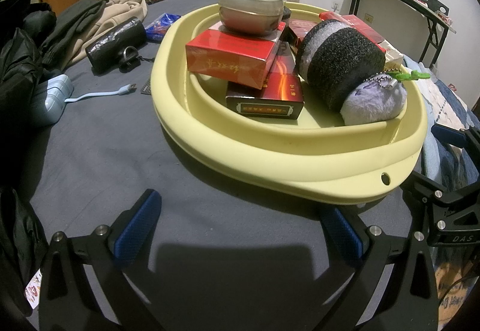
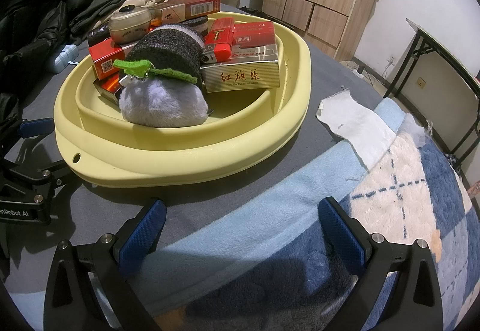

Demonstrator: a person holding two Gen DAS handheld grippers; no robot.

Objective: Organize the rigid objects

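A pale yellow basin (image 1: 270,151) (image 2: 180,151) sits on the grey bed sheet. It holds stacked red cigarette boxes (image 1: 228,58) (image 2: 255,34), a dark box (image 1: 264,100), a gold box (image 2: 243,76), a red lighter (image 2: 220,37), a lidded round jar (image 1: 252,13) (image 2: 130,25) on top, and a black-and-lilac plush toy (image 1: 342,67) (image 2: 165,91). My left gripper (image 1: 240,229) is open and empty over the sheet, just in front of the basin. My right gripper (image 2: 243,229) is open and empty over the blanket, in front of the basin.
Left of the basin lie a black cylindrical pouch (image 1: 117,43), a light blue case (image 1: 54,97) with a cable (image 1: 102,94), a blue packet (image 1: 162,22) and piled clothes (image 1: 90,22). A plaid blanket (image 2: 405,196) and white cloth (image 2: 354,118) lie right. A folding table (image 2: 444,61) stands beyond.
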